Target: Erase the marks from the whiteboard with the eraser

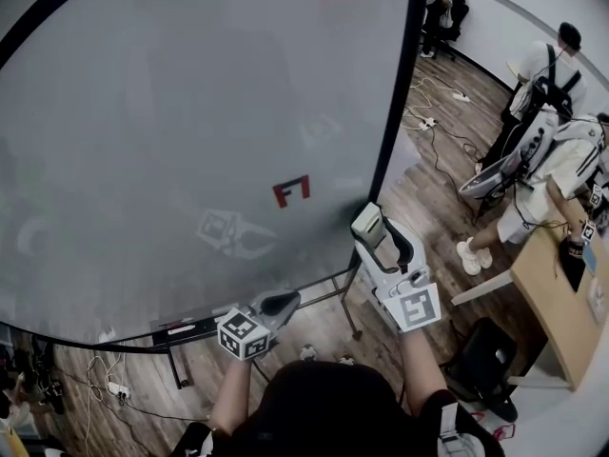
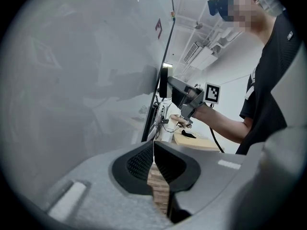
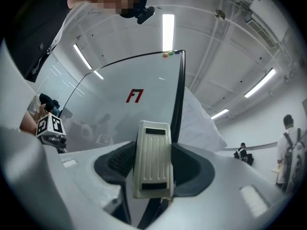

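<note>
One eraser [image 3: 152,152], clamped in right gripper [image 3: 153,166]

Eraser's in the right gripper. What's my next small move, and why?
Probably slide the right gripper leftward and a little up along the whiteboard, so the eraser covers the red mark. That mark is not yet erased, and the eraser sits off to its right, near the board's right edge.

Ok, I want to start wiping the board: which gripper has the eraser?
The right gripper: its jaws are clamped on the white ribbed eraser. The left gripper is shut, with nothing between its jaws.
</note>
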Motion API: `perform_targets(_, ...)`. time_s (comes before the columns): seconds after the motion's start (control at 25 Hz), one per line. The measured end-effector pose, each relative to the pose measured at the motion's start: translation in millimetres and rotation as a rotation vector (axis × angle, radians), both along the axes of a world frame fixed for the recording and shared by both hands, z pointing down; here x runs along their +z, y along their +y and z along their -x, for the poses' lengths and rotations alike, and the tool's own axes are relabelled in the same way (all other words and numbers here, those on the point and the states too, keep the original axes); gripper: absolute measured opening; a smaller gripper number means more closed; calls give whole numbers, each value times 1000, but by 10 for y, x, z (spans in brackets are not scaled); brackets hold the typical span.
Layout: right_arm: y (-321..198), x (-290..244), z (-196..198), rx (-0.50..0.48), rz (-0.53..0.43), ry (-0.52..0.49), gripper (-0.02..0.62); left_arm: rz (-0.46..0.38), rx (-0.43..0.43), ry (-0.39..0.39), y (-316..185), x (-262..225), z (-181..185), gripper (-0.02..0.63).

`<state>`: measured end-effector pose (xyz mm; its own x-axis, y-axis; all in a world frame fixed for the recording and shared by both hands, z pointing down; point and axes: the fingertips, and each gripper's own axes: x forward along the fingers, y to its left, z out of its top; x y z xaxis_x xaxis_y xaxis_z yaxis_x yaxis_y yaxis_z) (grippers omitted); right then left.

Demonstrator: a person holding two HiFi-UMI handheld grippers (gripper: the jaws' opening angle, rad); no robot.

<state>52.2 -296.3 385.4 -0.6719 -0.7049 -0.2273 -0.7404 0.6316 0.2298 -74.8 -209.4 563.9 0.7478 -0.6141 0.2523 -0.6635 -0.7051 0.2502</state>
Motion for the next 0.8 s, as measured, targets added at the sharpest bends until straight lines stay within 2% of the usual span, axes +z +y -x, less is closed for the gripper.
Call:
perform_targets(0.44, 443, 780, -67, -205, 150, 76, 236, -6, -63, 36, 136, -46, -89, 15)
perform_targets(0.8, 736, 1119, -149, -281, 191, 125, 236, -21, -136, 36, 331, -51, -157, 15)
